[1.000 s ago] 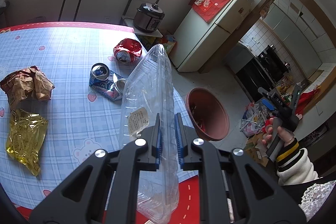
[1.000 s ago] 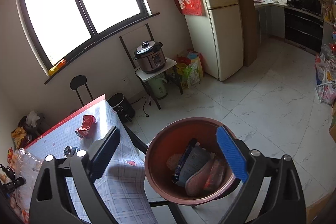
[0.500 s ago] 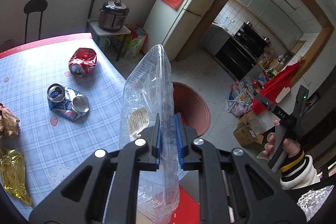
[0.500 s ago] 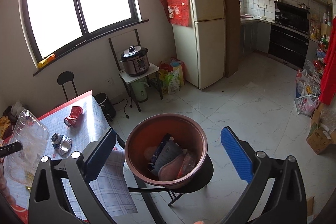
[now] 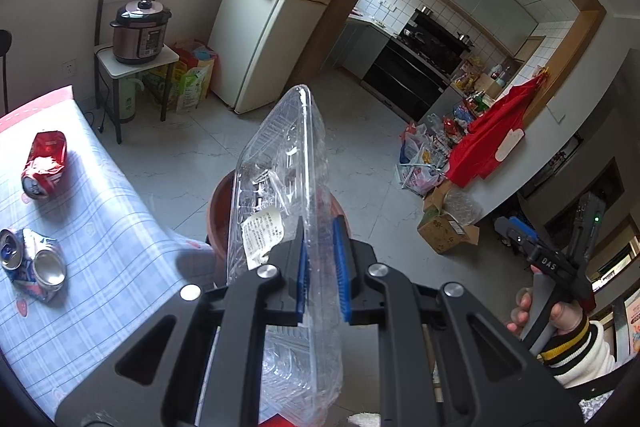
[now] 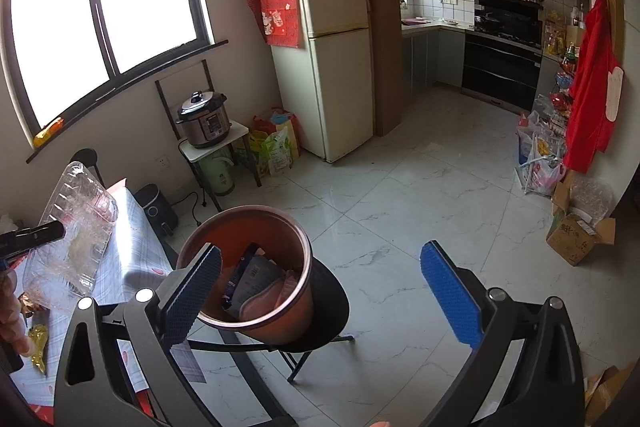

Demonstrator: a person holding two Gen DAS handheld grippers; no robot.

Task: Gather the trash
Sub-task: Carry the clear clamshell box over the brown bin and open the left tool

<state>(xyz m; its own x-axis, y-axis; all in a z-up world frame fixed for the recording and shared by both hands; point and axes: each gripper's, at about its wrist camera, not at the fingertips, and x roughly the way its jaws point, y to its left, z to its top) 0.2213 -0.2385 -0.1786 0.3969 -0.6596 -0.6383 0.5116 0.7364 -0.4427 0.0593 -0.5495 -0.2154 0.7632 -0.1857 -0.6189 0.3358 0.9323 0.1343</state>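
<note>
My left gripper [image 5: 322,267] is shut on a clear plastic clamshell box [image 5: 280,187] and holds it upright in the air, past the table's edge and in front of the brown bucket [image 5: 218,215]. In the right wrist view the box [image 6: 76,227] hangs left of the bucket [image 6: 288,311], which stands on a black stool and holds several wrappers. My right gripper [image 6: 320,291] is open and empty, above the floor beside the bucket. A crushed red can [image 5: 42,163] and crushed blue cans [image 5: 32,263] lie on the table.
The checked tablecloth table [image 5: 100,227] is at left. A gold wrapper [image 6: 38,347] lies on it. A rice cooker on a stand [image 6: 204,123], a fridge [image 6: 332,75], bags and a cardboard box [image 6: 576,235] line the tiled floor.
My left gripper has swung right with the clamshell box, off the table toward the bucket. My right gripper has pulled back and up from the bucket, still open.
</note>
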